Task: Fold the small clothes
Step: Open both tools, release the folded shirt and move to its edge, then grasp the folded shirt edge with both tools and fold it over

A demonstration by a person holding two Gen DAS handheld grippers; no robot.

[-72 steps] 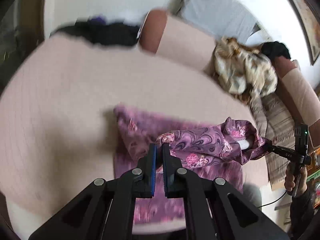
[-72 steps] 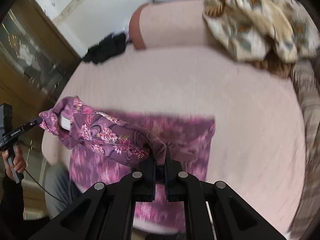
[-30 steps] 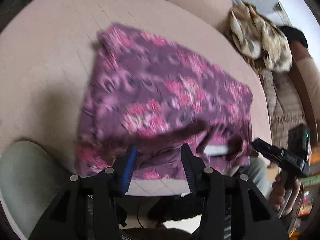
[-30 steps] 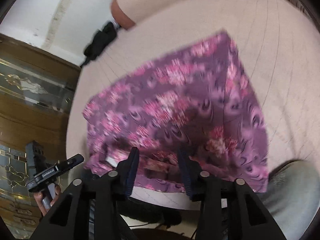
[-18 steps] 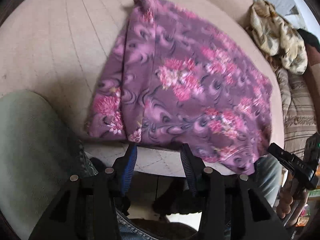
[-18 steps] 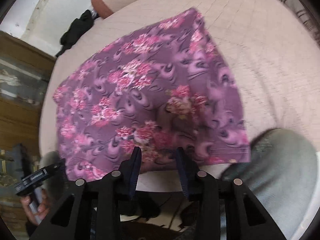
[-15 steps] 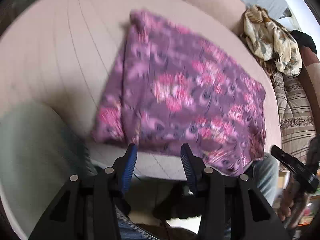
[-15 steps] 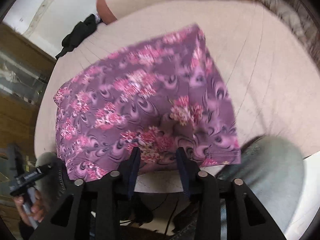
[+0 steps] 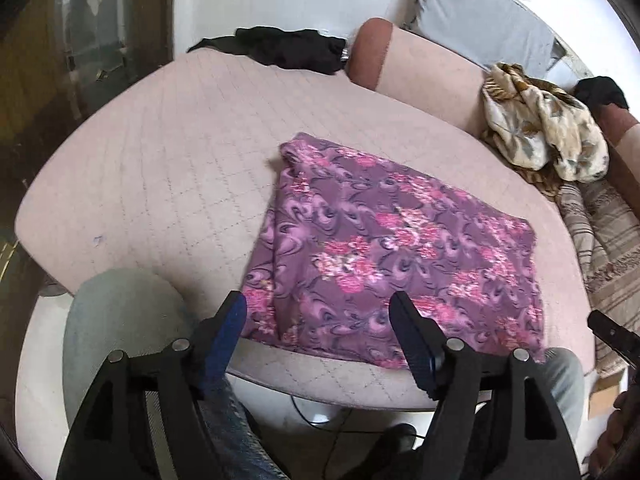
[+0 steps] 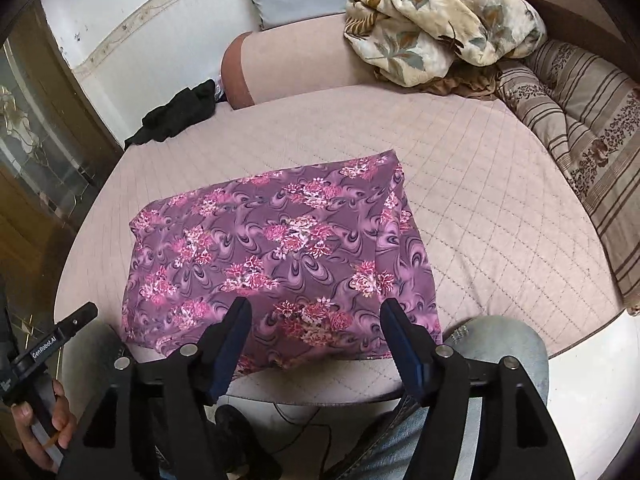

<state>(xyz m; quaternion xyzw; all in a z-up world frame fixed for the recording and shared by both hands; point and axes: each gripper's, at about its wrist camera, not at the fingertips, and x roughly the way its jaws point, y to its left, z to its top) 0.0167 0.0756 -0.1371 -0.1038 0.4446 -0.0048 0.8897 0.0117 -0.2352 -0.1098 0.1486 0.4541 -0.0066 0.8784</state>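
Folded floral garment (image 9: pixel 400 248), quilted cushion (image 9: pixel 160 160)

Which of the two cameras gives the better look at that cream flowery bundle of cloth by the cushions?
The right wrist view: the cream floral bundle sits large and sharp near the top. In the left wrist view it is smaller, squeezed toward the right edge.

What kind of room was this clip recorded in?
Most likely a home living room or bedroom. A purple floral garment lies flat on a quilted pink cushion, with a bolster and a striped cushion behind it, and a glass-fronted wooden cabinet beside it.
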